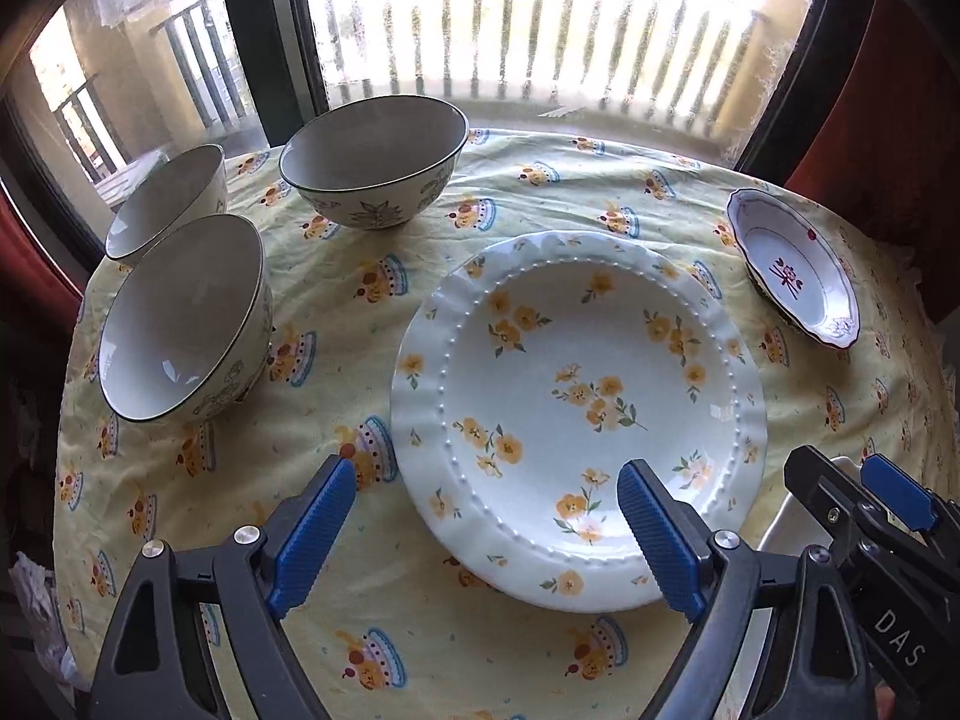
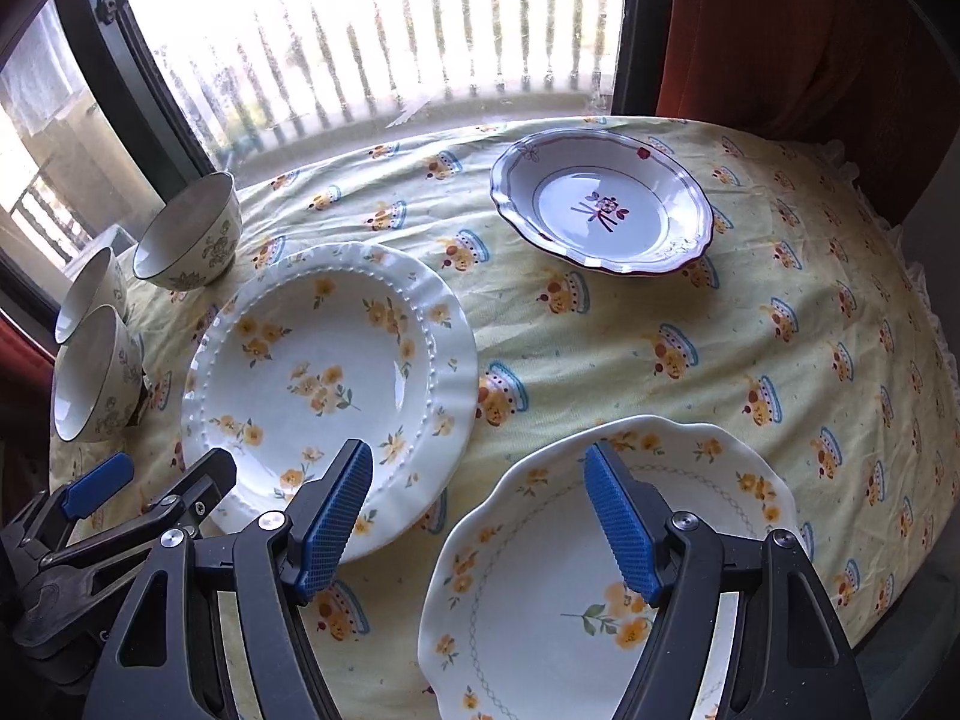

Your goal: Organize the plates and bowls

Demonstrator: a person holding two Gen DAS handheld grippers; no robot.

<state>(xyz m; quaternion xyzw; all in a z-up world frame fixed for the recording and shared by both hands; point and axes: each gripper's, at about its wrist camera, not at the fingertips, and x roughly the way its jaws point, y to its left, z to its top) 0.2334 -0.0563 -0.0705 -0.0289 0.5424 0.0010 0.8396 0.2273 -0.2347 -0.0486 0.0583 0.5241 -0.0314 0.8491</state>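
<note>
A round table with a yellow cloth [image 1: 372, 300] holds three grey-lined bowls at the left [image 1: 180, 318], [image 1: 165, 201], [image 1: 375, 162]. A white yellow-flowered plate with a beaded rim [image 1: 576, 414] [image 2: 327, 384] lies in the middle. A small purple-rimmed dish [image 1: 792, 267] [image 2: 600, 201] sits far right. A scalloped yellow-flowered plate [image 2: 570, 576] lies at the near right. My left gripper [image 1: 486, 528] is open above the beaded plate's near left rim. My right gripper [image 2: 480, 516] is open above the scalloped plate's left part. Both are empty.
A window with a balcony railing [image 1: 528, 30] stands behind the table. Red curtains [image 2: 780, 30] hang at the right. The right gripper shows in the left wrist view [image 1: 864, 510]; the left gripper shows in the right wrist view [image 2: 138, 492].
</note>
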